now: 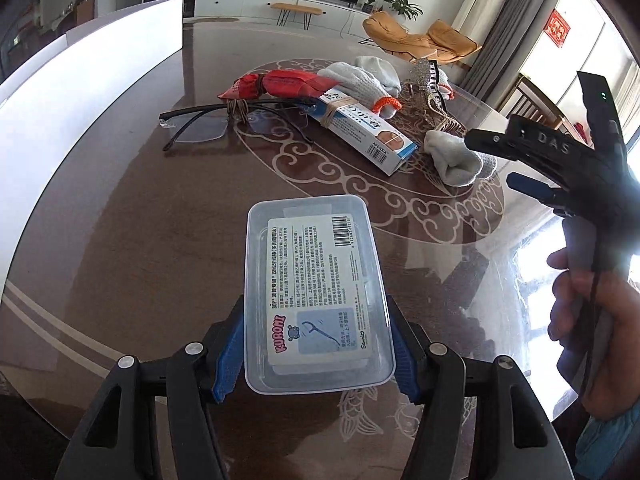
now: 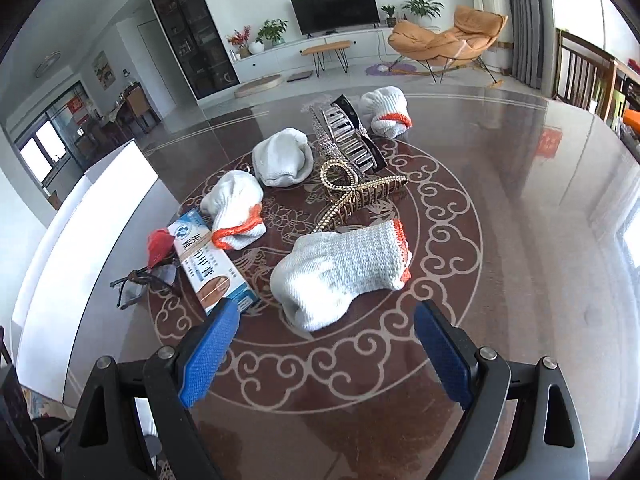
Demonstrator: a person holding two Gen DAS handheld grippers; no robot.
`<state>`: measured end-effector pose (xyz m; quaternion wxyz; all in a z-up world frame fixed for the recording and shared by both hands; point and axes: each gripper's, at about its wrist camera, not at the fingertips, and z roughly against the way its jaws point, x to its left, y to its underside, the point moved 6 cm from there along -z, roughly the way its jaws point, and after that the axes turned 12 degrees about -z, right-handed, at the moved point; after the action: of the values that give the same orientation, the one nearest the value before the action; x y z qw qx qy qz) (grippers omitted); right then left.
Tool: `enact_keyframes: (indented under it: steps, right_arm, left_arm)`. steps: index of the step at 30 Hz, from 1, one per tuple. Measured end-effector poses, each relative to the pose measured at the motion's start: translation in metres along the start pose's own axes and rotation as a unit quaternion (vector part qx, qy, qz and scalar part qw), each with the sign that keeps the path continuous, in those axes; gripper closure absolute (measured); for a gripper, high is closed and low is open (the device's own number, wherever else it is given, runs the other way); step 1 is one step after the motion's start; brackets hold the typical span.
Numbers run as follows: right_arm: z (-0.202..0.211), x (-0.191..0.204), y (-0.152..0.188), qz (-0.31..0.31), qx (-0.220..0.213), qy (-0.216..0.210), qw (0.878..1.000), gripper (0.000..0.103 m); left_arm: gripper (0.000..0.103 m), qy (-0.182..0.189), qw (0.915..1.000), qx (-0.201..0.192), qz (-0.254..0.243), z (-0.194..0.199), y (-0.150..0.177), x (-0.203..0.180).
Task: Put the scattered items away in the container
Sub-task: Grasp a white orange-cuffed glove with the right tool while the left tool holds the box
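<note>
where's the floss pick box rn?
In the left wrist view, the floss pick box is clamped in the left gripper, bottom centre, held above the table, nearer than the glasses.

Four rolled white gloves [image 2: 340, 272] with orange cuffs, two metallic hair claws [image 2: 352, 140], one blue-and-white carton [image 2: 212, 268], one pair of glasses [image 1: 200, 124], one red packet [image 1: 280, 84] and, lower centre, apparently one clear floss-pick box [image 1: 316, 296].

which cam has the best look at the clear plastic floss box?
Left wrist. The clear plastic floss box fills the centre, label readable, clamped between the left gripper fingers. The right wrist view does not show the box at all, only the open right gripper above a glove.
</note>
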<state>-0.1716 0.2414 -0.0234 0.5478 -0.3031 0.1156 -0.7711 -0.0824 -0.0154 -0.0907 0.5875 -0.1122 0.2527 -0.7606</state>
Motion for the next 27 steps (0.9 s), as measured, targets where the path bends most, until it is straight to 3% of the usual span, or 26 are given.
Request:
enact_keyframes:
  steps: [5, 7, 9, 12, 15, 19, 23, 27]
  right_arm:
    - [-0.045, 0.0, -0.017, -0.009, 0.013, 0.092, 0.996, 0.015]
    - [-0.049, -0.004, -0.016, -0.01, 0.013, 0.091, 0.996, 0.017]
    - [-0.044, -0.008, -0.009, 0.003, 0.008, 0.085, 0.996, 0.045]
    - [-0.026, -0.012, 0.014, 0.053, 0.008, 0.066, 0.996, 0.068]
    - [0.006, -0.027, 0.054, 0.08, 0.021, 0.03, 0.996, 0.068]
    - [0.048, -0.056, 0.098, 0.104, 0.013, 0.02, 0.994, 0.067]
    - [0.059, -0.075, 0.104, 0.081, 0.008, 0.009, 0.997, 0.045]
    - [0.056, -0.07, 0.101, 0.08, 0.022, 0.0, 0.997, 0.042]
  left_arm:
    - [0.041, 0.005, 1.0, -0.004, 0.006, 0.0, -0.001, 0.004]
    - [0.041, 0.004, 1.0, -0.005, 0.005, -0.001, -0.001, 0.004]
    - [0.041, -0.001, 1.0, -0.004, 0.0, -0.001, -0.001, 0.003]
    - [0.041, -0.015, 0.9998, -0.001, -0.012, -0.002, -0.001, -0.001]
    - [0.041, -0.025, 0.9994, 0.002, -0.026, -0.004, 0.001, -0.005]
    - [0.041, -0.037, 0.9985, 0.004, -0.04, -0.005, 0.002, -0.011]
    - [0.041, -0.046, 0.9984, -0.002, -0.031, -0.006, 0.0, -0.01]
    - [0.041, -0.062, 0.9976, -0.005, -0.03, -0.005, 0.001, -0.007]
